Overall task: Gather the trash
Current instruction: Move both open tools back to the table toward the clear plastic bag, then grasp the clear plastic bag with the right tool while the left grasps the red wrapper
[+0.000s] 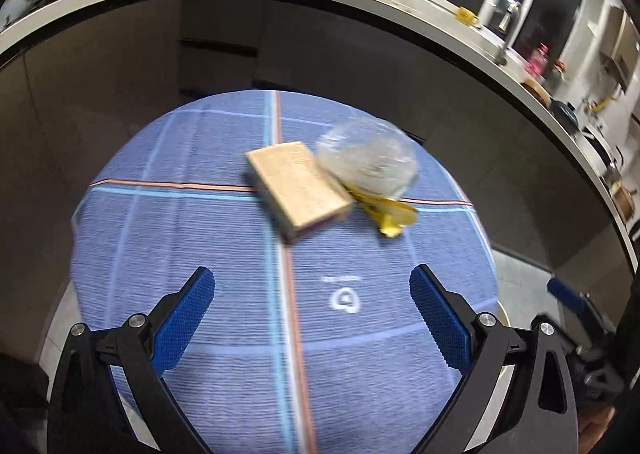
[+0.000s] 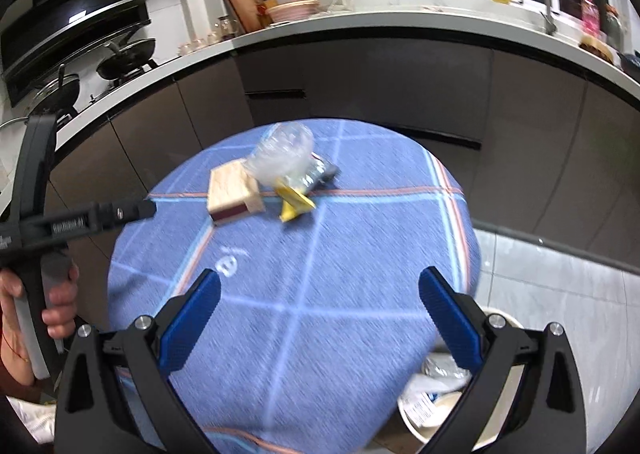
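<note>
Hovering over the blue checked tablecloth (image 1: 240,334), I hold my left gripper (image 1: 312,294) and right gripper (image 2: 320,294) spread wide and empty, well short of the tan box (image 1: 298,185), clear plastic bag (image 1: 368,157) and yellow wrapper (image 1: 386,215) clustered mid-table.

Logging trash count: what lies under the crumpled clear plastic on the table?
Under the crumpled clear plastic a yellow wrapper sticks out in front and a dark grey packet to its right. Whatever else it covers is hidden.
</note>
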